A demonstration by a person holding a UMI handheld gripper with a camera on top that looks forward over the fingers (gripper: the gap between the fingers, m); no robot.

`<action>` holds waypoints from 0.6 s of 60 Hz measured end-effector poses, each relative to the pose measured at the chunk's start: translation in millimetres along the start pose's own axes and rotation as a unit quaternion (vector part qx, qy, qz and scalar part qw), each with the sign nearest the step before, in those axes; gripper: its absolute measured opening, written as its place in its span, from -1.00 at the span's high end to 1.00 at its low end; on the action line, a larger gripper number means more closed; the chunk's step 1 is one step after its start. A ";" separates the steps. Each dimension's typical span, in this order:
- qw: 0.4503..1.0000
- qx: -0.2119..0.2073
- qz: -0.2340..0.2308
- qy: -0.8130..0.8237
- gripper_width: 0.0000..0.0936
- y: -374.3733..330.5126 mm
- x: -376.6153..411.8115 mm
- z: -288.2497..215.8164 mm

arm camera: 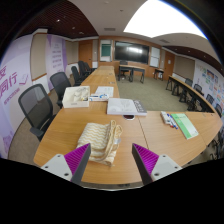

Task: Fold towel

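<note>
Hovering above the near edge of a wooden table (pixel 150 135), the gripper (pixel 112 160) has its two fingers spread wide, with nothing held between them; the purple pads (pixel 146 157) face each other across an empty gap. The towel (pixel 100 140), beige and lying in a loose, ridged heap, rests on the table just ahead of the jaws, a little toward the left finger and not touching either finger. Beyond the towel, further from the jaws, lie a white box-like item (pixel 76 96) on the left and a stack of papers (pixel 124 106) near the middle; a green booklet (pixel 184 124) lies ahead of the right finger, well apart from the towel. Black office chairs (pixel 38 106) stand along the left side of the table. On the left wall hangs a large poster (pixel 14 80) with purple writing, too small to read. At the far end of the room a dark screen (pixel 130 50) is on the wall.
</note>
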State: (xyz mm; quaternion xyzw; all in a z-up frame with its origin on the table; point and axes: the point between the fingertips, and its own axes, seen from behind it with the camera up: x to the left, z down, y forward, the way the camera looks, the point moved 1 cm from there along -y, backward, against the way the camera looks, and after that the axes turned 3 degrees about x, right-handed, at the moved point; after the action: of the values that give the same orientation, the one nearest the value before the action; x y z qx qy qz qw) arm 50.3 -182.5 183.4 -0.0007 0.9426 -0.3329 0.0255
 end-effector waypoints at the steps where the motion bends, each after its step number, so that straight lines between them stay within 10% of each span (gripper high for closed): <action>1: 1.000 -0.001 0.001 -0.001 -0.81 -8.5 2.5 1.9; 36: 0.999 -0.038 0.024 -0.010 -0.83 -192.6 46.2 50.7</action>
State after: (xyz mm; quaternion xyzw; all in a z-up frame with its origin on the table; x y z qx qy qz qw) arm 3.6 -365.2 262.7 0.0175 0.9540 -0.2961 0.0430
